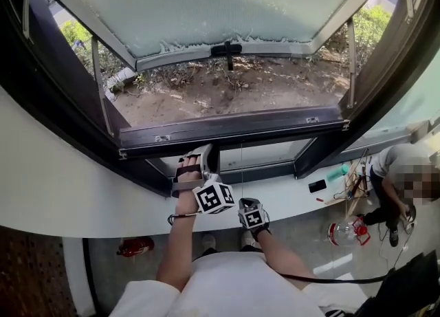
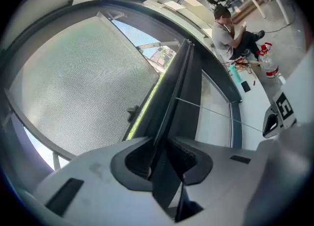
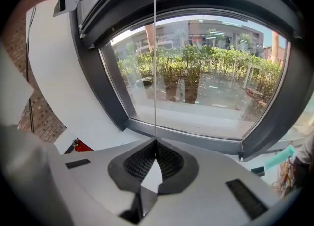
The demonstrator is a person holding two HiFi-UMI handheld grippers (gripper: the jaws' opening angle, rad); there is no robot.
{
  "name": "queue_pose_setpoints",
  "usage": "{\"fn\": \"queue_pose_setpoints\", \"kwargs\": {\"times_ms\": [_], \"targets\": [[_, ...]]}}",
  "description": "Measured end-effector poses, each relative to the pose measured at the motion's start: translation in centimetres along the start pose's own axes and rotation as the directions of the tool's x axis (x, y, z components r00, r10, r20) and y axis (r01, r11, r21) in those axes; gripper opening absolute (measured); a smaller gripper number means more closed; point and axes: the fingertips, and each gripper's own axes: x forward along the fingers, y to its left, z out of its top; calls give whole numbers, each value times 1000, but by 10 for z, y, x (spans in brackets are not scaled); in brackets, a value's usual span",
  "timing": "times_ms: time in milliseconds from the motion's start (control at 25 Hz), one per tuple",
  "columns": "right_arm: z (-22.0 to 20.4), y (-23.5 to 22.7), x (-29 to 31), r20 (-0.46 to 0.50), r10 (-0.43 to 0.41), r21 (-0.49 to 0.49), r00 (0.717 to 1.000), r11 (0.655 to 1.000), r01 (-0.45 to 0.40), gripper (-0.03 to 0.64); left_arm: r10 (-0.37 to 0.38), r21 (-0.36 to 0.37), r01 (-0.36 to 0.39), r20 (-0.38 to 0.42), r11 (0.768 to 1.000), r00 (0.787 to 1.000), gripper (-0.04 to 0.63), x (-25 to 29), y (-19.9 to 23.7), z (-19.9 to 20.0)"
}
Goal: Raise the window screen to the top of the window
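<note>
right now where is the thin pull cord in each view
Head view: pull cord, centre, a thin vertical line above the right gripper.
Left gripper view: slanting line right of centre.
Right gripper view: vertical, centre, pinched in the jaws.
Shared landmark: dark window rail.

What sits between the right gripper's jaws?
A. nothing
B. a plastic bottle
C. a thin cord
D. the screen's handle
C: in the right gripper view the right gripper has its jaws closed together on a thin cord, which runs straight up from between the pads.
</note>
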Motion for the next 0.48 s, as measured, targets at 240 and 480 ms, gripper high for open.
{"fn": "queue_pose_setpoints", "kwargs": {"times_ms": [240,480], "targets": [[18,-3,-6,66,-10,40,998,999,7,3,-19,-37,20,22,999,1000,56,-1,6,1],[23,-1,-2,71,6,47,997,999,-9,3,0,-55,3,47,999,999,57,-6,17,7]]}}
